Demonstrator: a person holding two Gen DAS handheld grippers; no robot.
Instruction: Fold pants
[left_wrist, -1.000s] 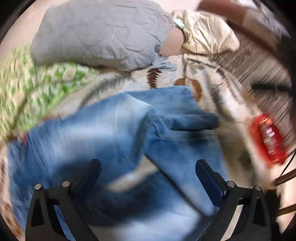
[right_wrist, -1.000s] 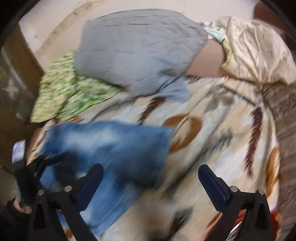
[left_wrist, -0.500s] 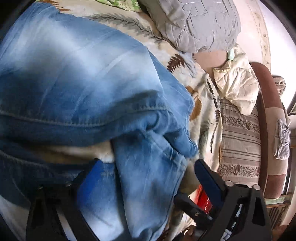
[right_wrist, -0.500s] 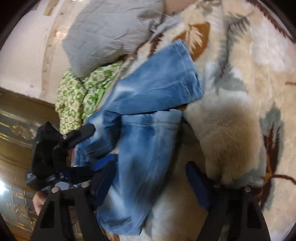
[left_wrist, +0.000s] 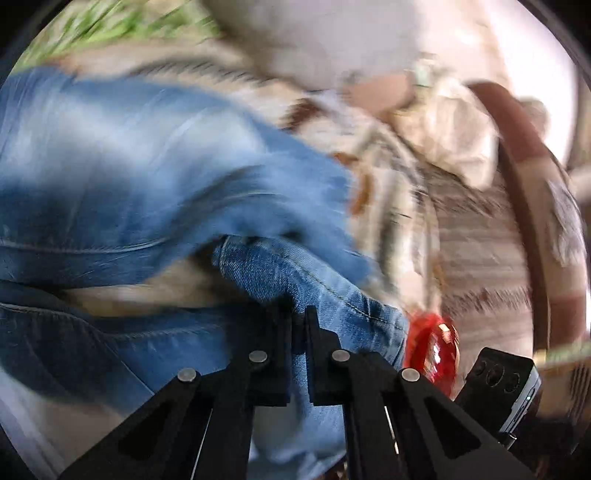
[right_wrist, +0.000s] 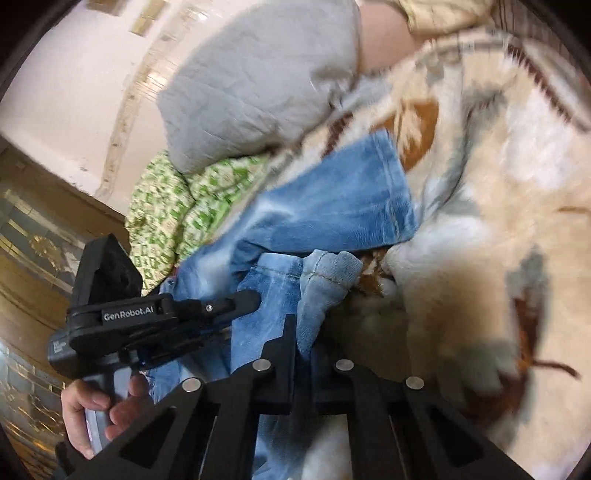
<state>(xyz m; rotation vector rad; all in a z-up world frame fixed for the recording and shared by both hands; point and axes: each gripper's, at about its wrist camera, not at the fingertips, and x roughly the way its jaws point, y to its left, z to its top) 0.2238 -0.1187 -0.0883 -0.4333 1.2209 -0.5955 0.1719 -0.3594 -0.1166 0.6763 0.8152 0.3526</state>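
Both grippers, left (left_wrist: 298, 317) and right (right_wrist: 303, 332), have just closed onto the jeans (left_wrist: 155, 155), whose thin bunched hem may slip free when lifted.

Grey pillow (right_wrist: 258, 81) on green patterned cloth (right_wrist: 173, 210); leaf-print blanket (right_wrist: 517, 184).

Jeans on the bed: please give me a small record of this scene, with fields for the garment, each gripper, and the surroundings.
garment: blue jeans, partly folded on a patterned blanket
left gripper: shut on the jeans' hem
right gripper: shut on the jeans' pale hem edge
behind: grey pillow, green patterned cloth
holder: a hand grips the left gripper's handle
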